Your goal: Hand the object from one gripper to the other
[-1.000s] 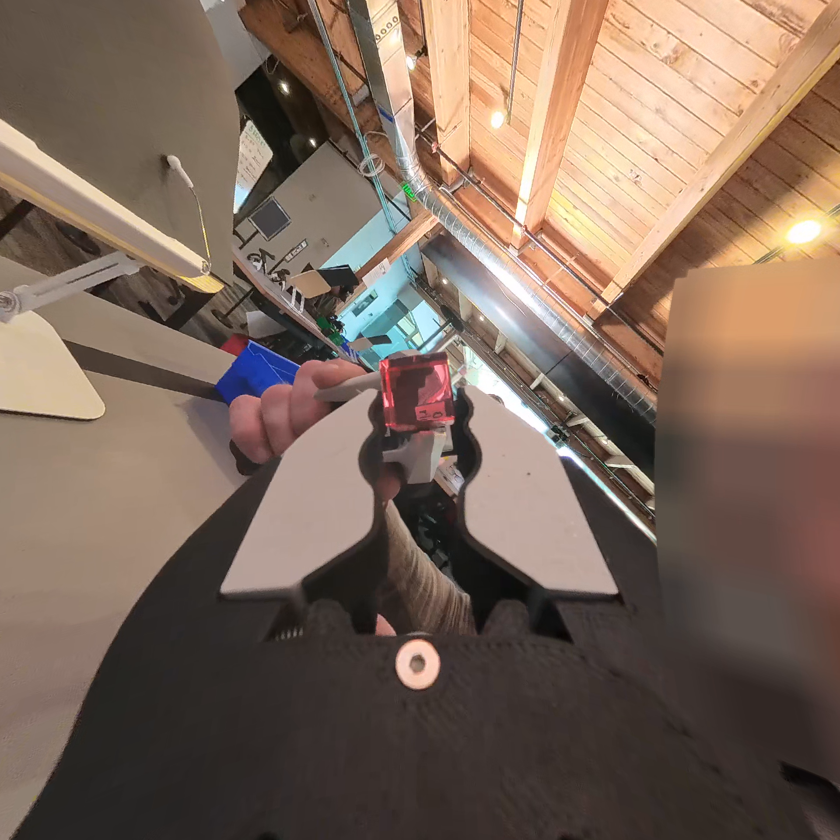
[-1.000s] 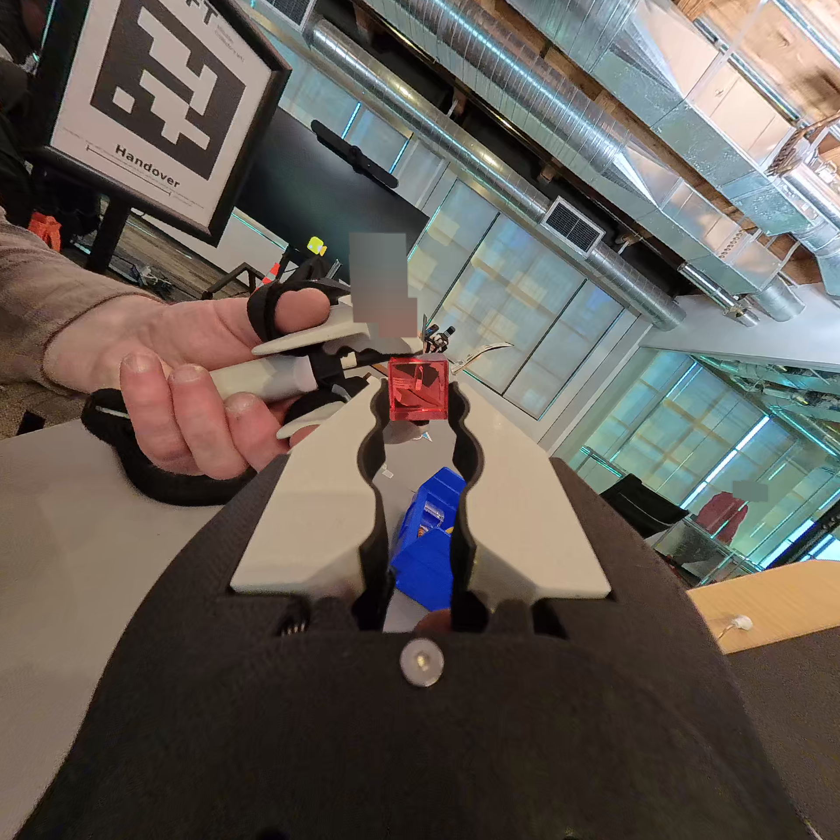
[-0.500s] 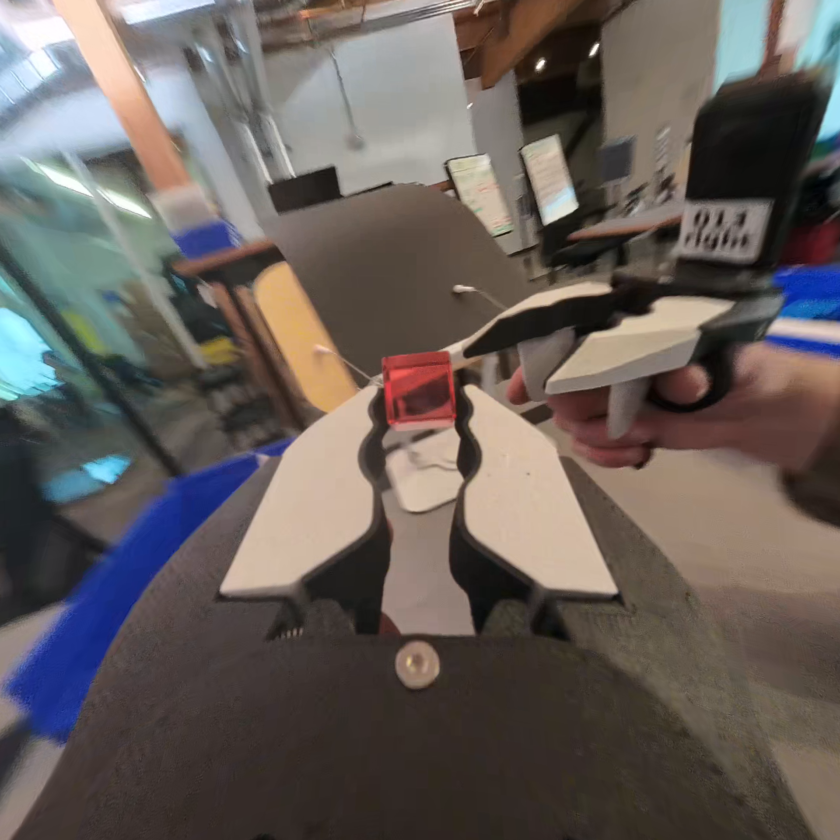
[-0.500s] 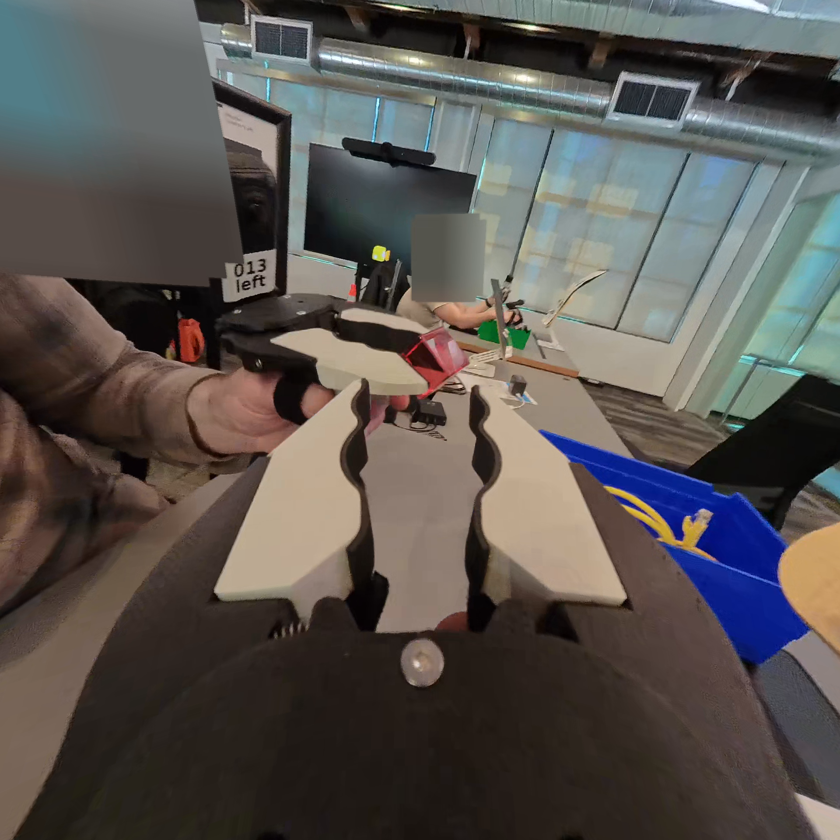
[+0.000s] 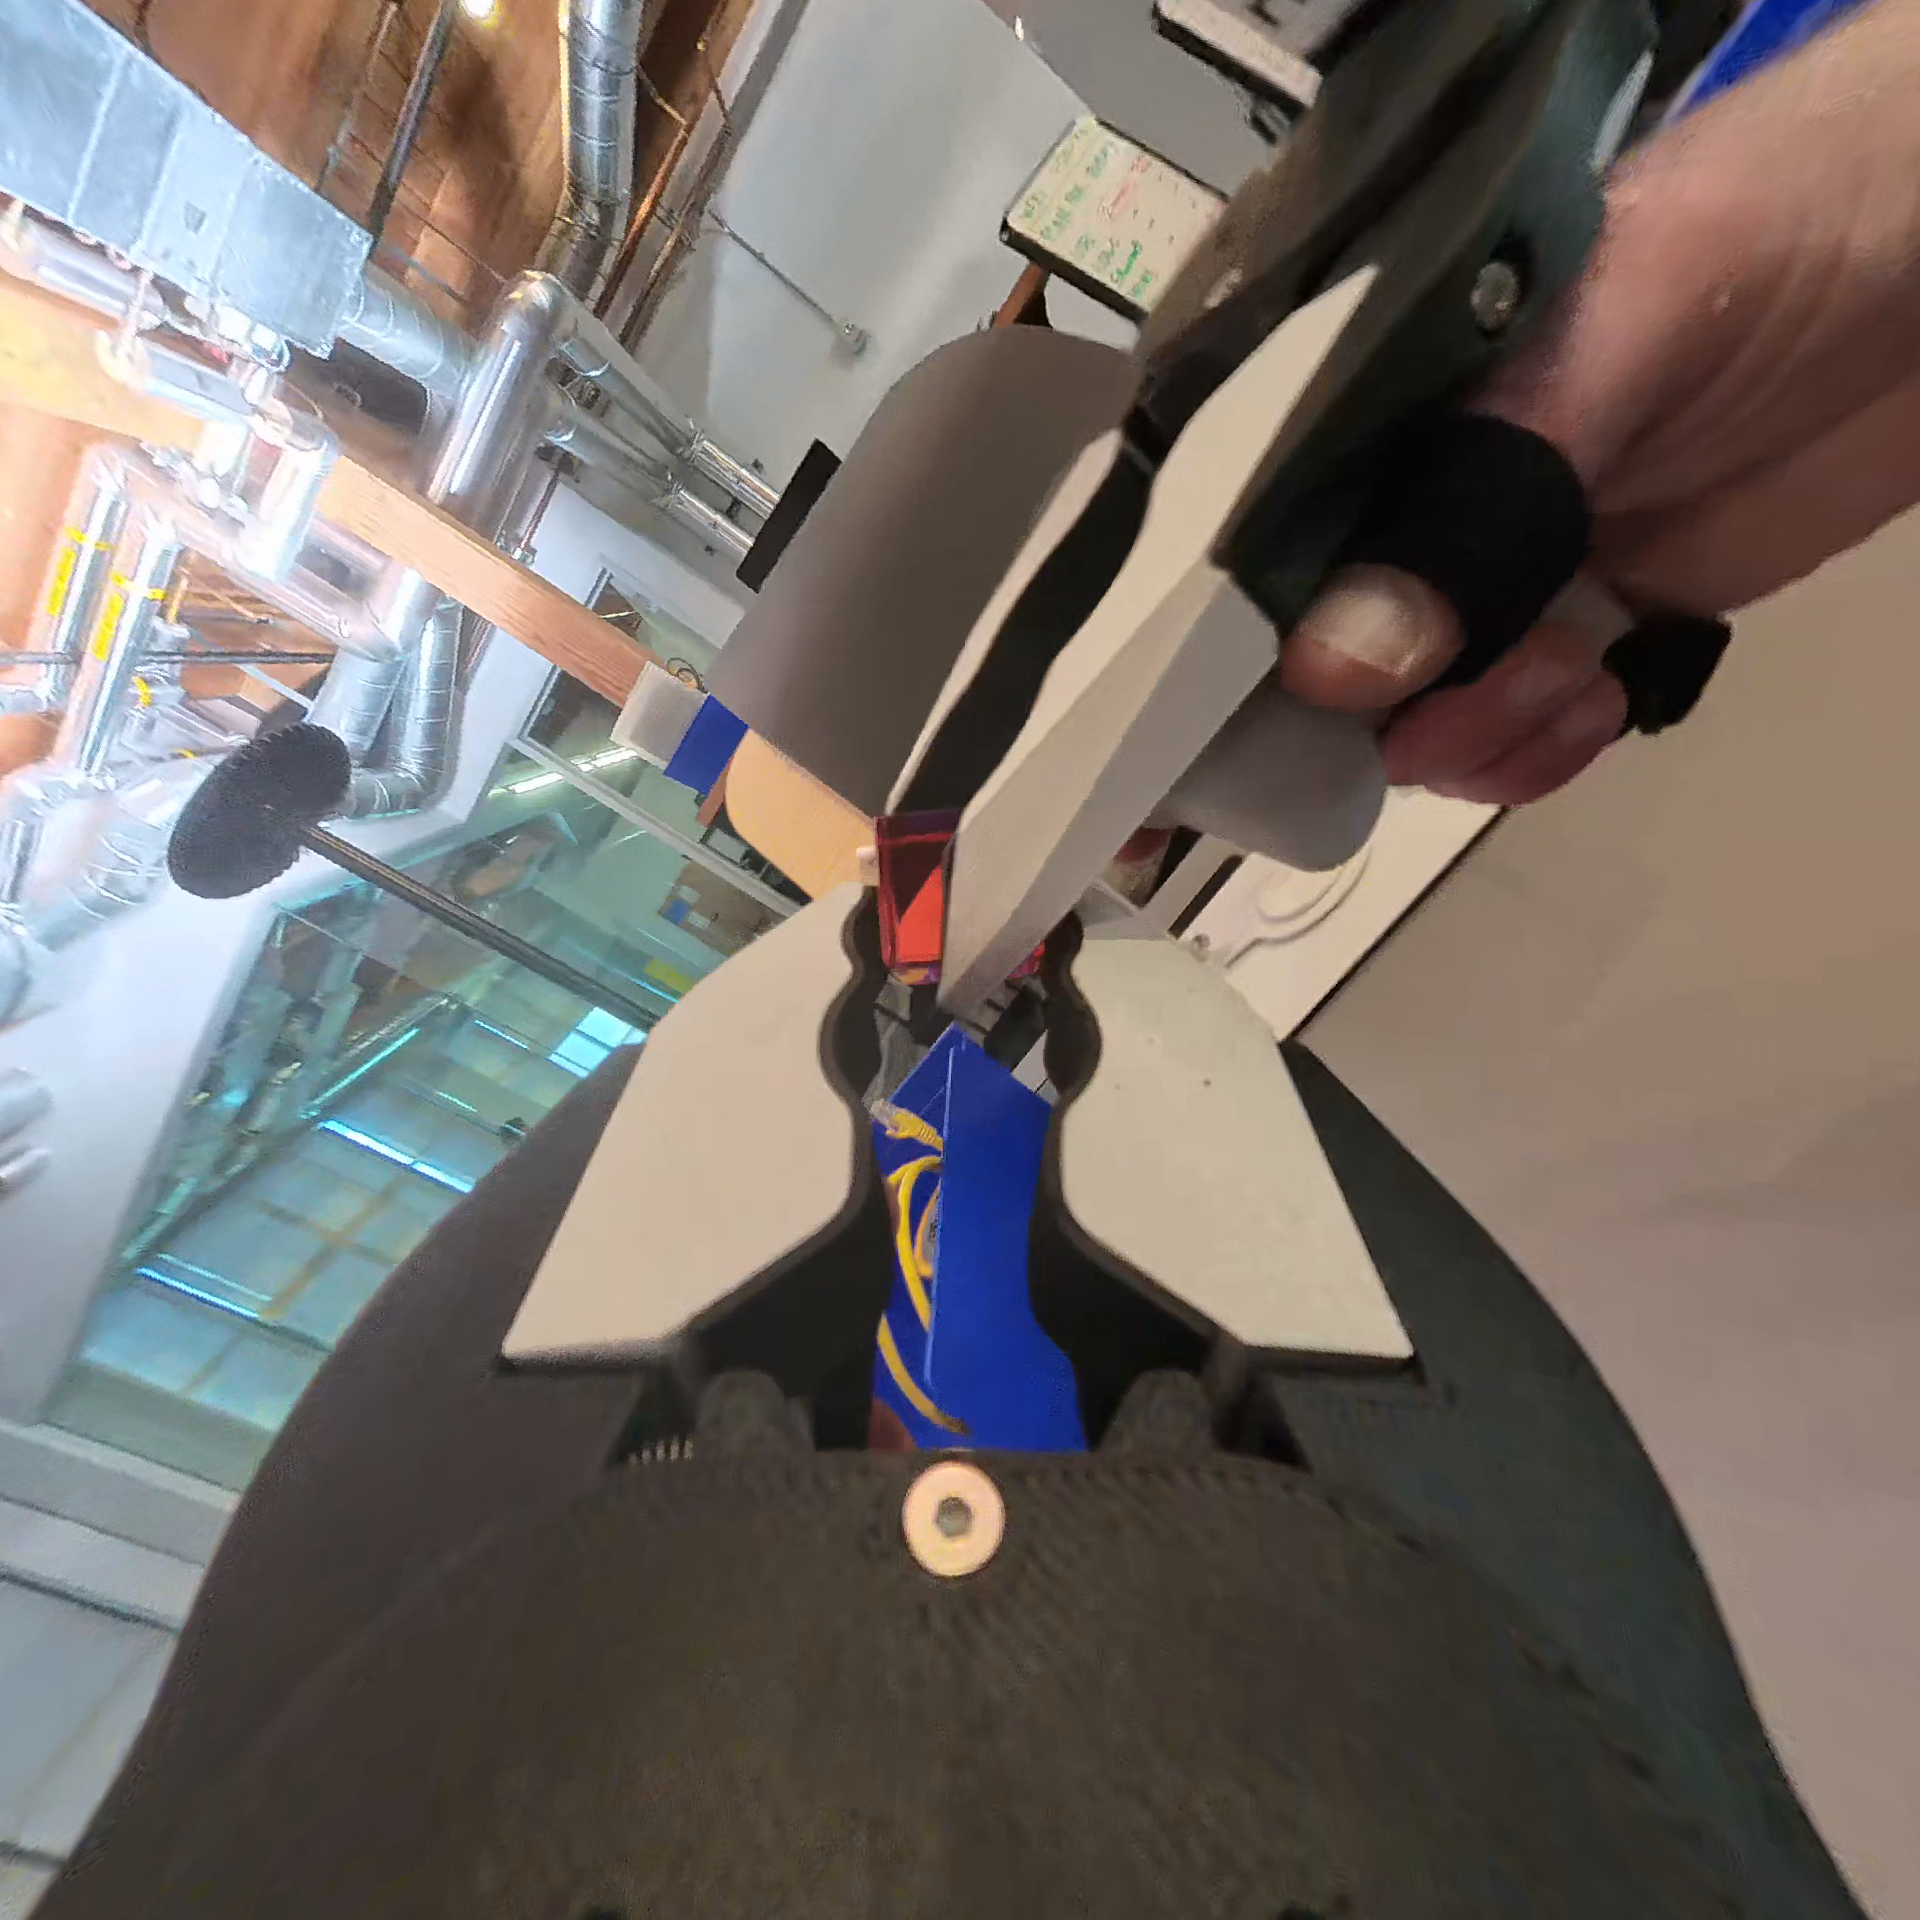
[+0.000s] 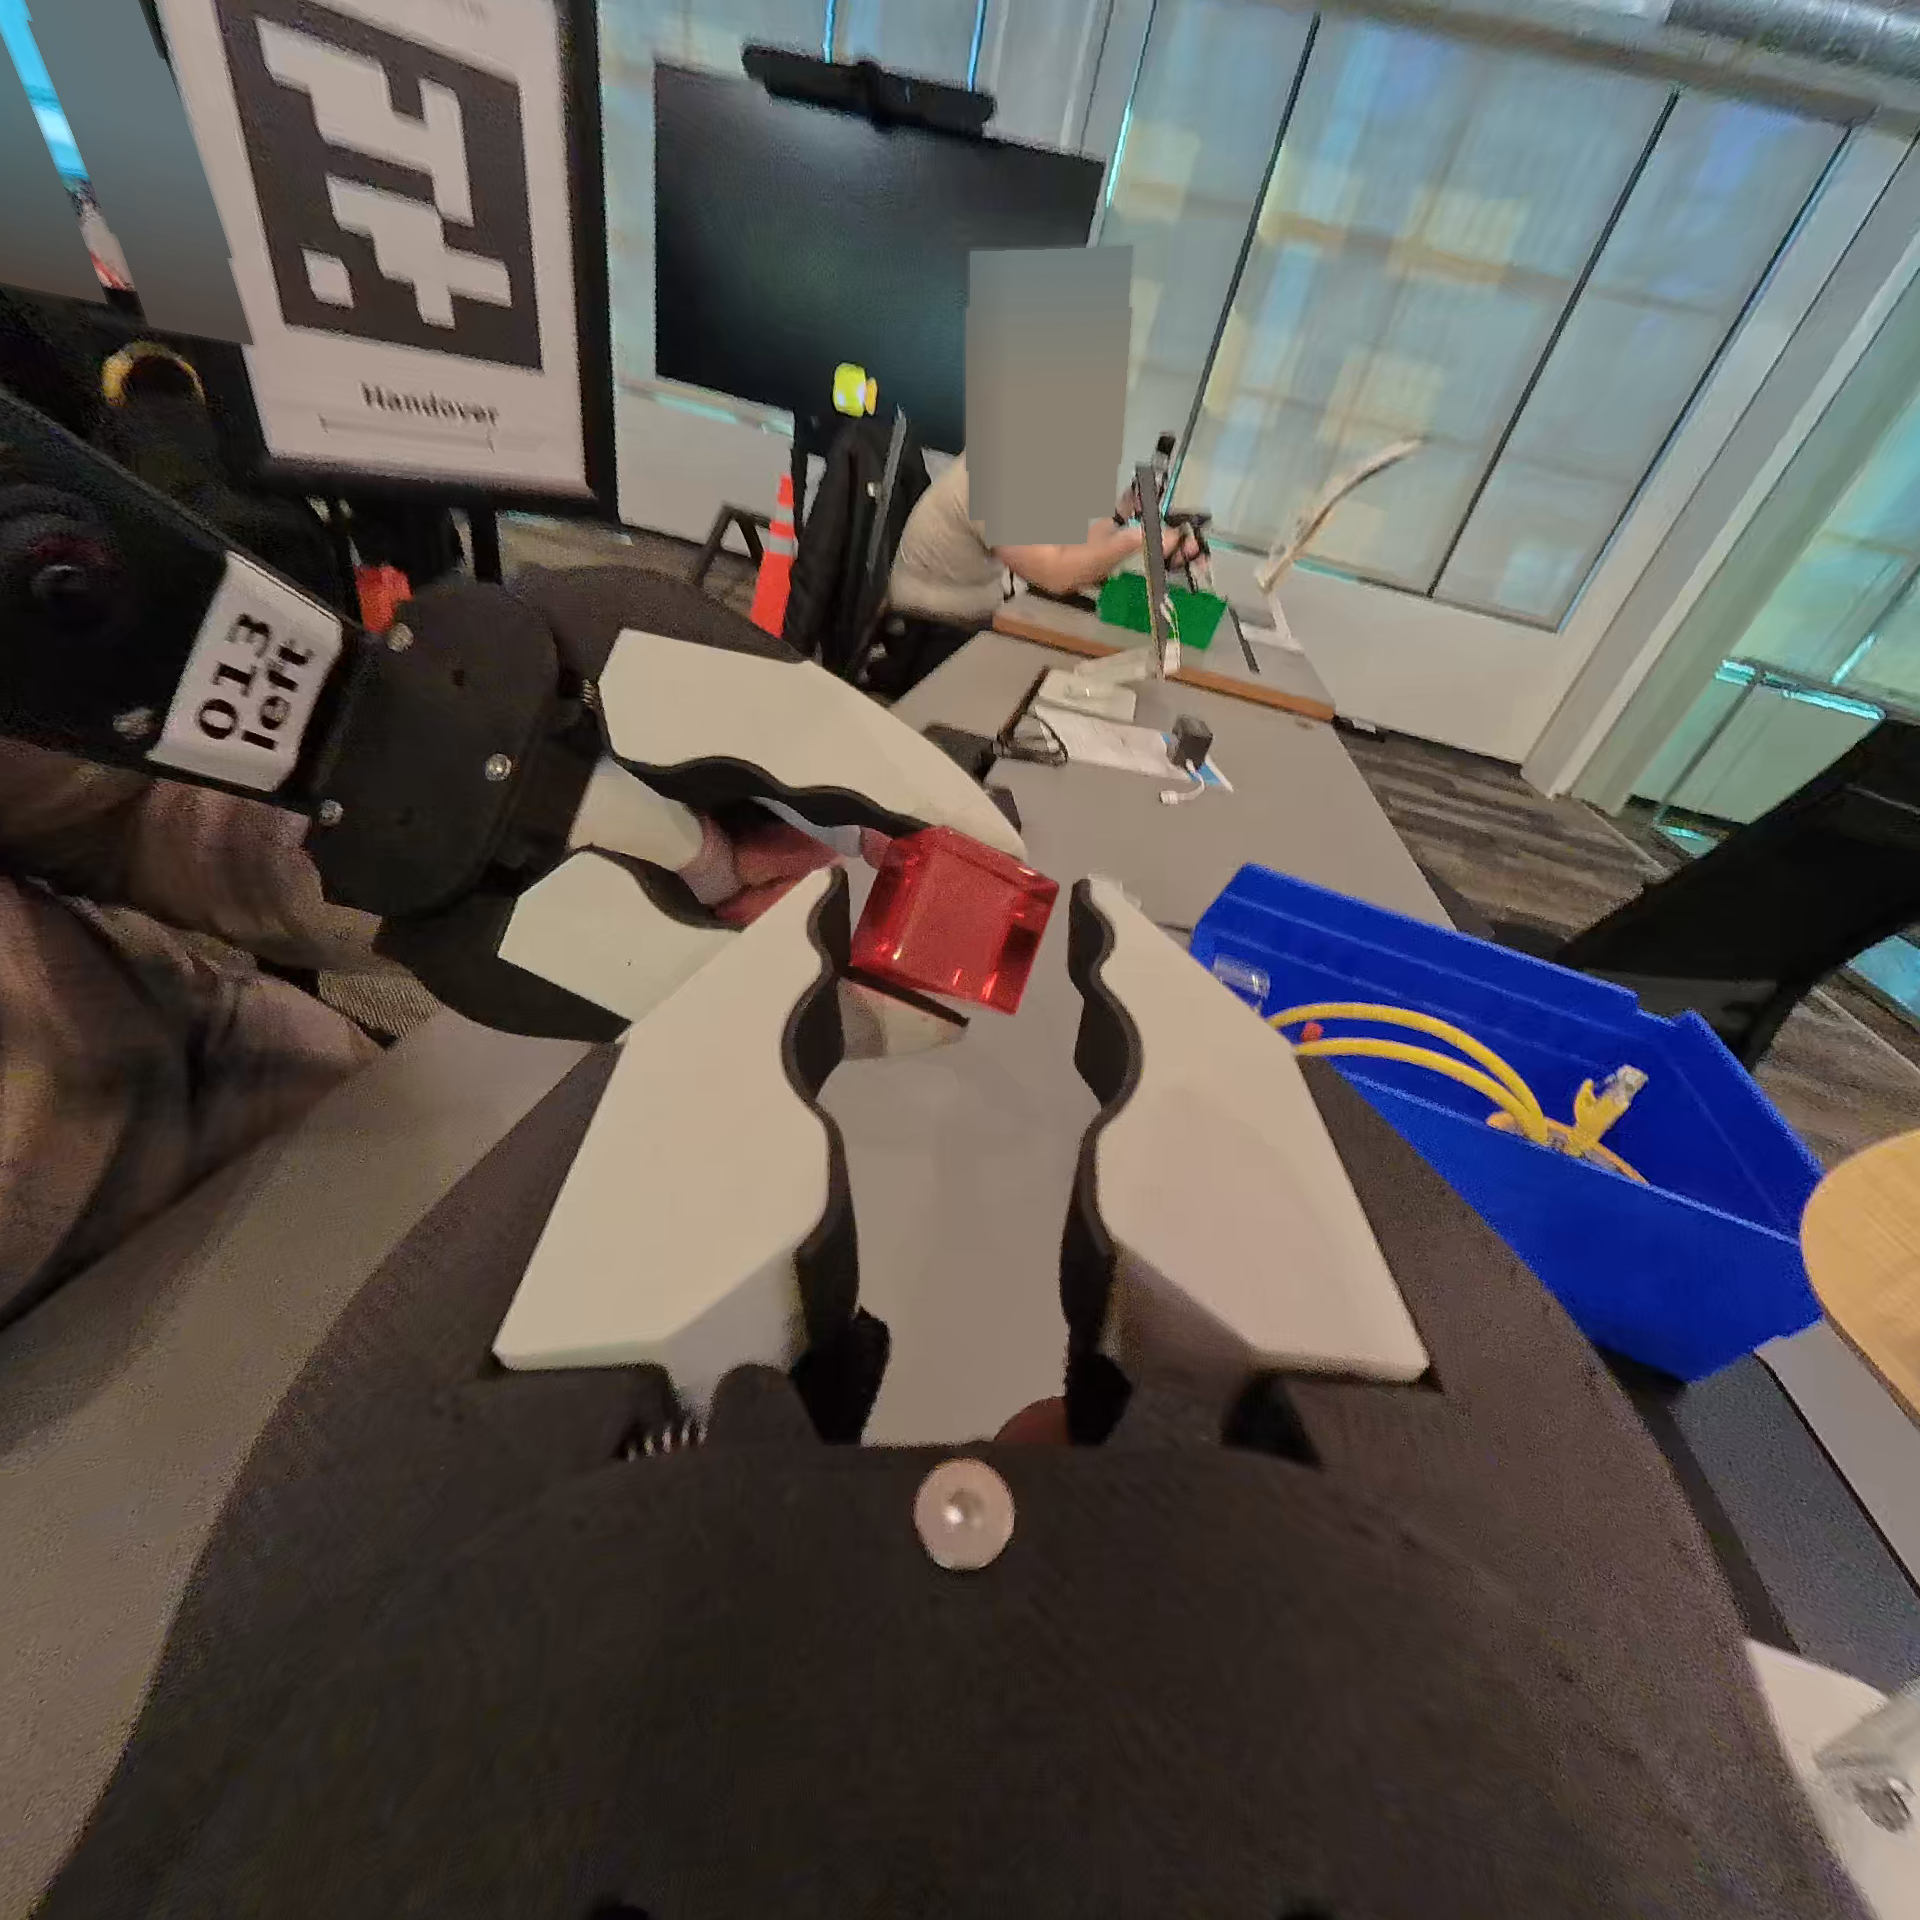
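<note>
Two grippers are meeting over the grey surface (image 6: 966, 1195) — the left gripper (image 6: 940, 920) is pinching the translucent red plastic cube (image 6: 951, 920), sitting between the right gripper's (image 6: 951, 904) spread, non-touching fingers.

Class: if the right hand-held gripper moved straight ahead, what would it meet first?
The right hand-held gripper would probably meet the red cube, which sits between its open fingertips, clamped by the left hand-held gripper.

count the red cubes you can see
1. The red cube is gripped in the left tongs, between the tips of the open right tongs. The blue bin's inside is partly hidden.
</note>
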### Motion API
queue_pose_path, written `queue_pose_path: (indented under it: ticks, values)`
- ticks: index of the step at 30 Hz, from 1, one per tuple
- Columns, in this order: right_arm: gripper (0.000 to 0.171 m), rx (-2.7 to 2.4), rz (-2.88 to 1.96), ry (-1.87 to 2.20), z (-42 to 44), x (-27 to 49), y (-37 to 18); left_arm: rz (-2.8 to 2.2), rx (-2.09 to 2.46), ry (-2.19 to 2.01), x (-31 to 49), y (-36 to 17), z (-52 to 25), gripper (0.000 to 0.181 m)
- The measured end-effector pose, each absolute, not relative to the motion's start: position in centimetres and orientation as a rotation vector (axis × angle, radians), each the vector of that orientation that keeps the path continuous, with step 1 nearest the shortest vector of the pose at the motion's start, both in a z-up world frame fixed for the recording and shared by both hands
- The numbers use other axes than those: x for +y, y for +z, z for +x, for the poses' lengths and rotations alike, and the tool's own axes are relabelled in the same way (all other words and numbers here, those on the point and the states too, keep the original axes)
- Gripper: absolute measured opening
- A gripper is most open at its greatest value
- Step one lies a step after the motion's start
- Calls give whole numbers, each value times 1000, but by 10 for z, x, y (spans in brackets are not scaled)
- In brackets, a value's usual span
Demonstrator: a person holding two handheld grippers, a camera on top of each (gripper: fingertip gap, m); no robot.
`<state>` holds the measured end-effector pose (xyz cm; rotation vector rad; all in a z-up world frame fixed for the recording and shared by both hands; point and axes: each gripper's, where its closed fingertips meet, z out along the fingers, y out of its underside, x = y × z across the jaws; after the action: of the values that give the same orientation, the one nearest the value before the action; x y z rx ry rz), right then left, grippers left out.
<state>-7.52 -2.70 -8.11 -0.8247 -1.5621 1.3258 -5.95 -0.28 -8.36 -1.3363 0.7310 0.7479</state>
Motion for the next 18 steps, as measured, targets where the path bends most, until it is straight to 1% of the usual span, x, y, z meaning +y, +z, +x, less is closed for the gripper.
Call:
queue_pose_path:
  ticks: [6, 10, 13, 15, 18]
  values:
    - [35, -1592, -889, 1249, -83, -22, -93, -1356, 746, 823, 2, -92, -65, 28]
    - [33, -1529, -874, 1264, -80, -14, -84, -1402, 745, 695, 0, -91, -64, 29]
    - [33, -1471, -854, 1279, -71, -6, -71, -1477, 681, 474, -4, -88, -69, 36]
    - [33, -1458, -831, 1268, -66, -3, -66, -1524, 579, 199, -8, -83, -71, 36]
    - [33, -1470, -773, 1199, -63, -5, -63, -1559, 386, -275, -13, -72, -74, 43]
